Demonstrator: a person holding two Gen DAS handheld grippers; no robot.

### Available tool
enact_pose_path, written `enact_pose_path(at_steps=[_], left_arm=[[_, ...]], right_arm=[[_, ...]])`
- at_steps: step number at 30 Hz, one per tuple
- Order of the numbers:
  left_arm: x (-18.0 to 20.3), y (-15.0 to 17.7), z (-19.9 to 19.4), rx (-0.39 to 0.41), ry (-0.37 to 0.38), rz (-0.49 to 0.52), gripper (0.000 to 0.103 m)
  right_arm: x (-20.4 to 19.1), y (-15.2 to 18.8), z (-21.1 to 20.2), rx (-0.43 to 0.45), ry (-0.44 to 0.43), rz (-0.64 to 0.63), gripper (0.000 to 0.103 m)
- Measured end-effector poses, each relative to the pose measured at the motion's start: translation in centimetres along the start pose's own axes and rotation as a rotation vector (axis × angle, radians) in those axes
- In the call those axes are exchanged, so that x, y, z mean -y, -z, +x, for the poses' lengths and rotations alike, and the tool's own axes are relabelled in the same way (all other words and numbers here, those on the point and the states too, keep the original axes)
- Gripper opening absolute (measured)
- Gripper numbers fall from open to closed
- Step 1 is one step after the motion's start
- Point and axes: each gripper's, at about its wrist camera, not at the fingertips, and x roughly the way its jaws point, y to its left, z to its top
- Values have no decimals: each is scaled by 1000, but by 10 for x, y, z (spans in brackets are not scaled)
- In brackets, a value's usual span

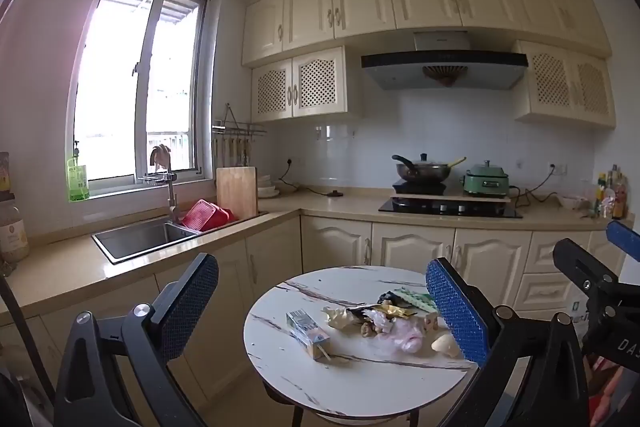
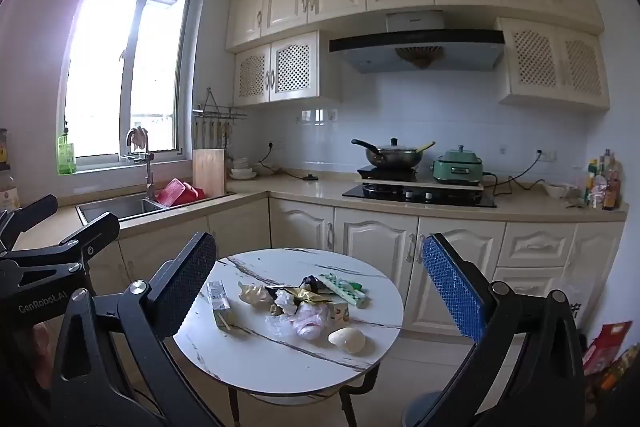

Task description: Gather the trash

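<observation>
I hold both the left gripper (image 1: 324,307) and right gripper (image 2: 324,287) wide apart and empty, short of the trash pile (image 2: 304,303) on the round table (image 2: 280,367).

Between the right gripper's (image 2: 320,291) textured blue pads (image 2: 454,293) lies a glossy, marble-patterned round table (image 2: 280,359). On it, ahead of the fingers, rest a printed paper carton (image 2: 219,303), crinkled gold foil (image 2: 310,295) and thin translucent plastic film (image 2: 308,319). Farther off, a brushed steel sink (image 2: 116,209) and upright wooden board (image 2: 209,171).
</observation>
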Motion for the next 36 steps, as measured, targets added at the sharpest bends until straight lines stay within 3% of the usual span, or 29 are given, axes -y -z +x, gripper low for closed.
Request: enact_pose_path(at_steps=[36], left_arm=[[0, 1, -3, 1, 11, 6, 102]], right_arm=[[7, -10, -9, 14, -3, 11, 103]])
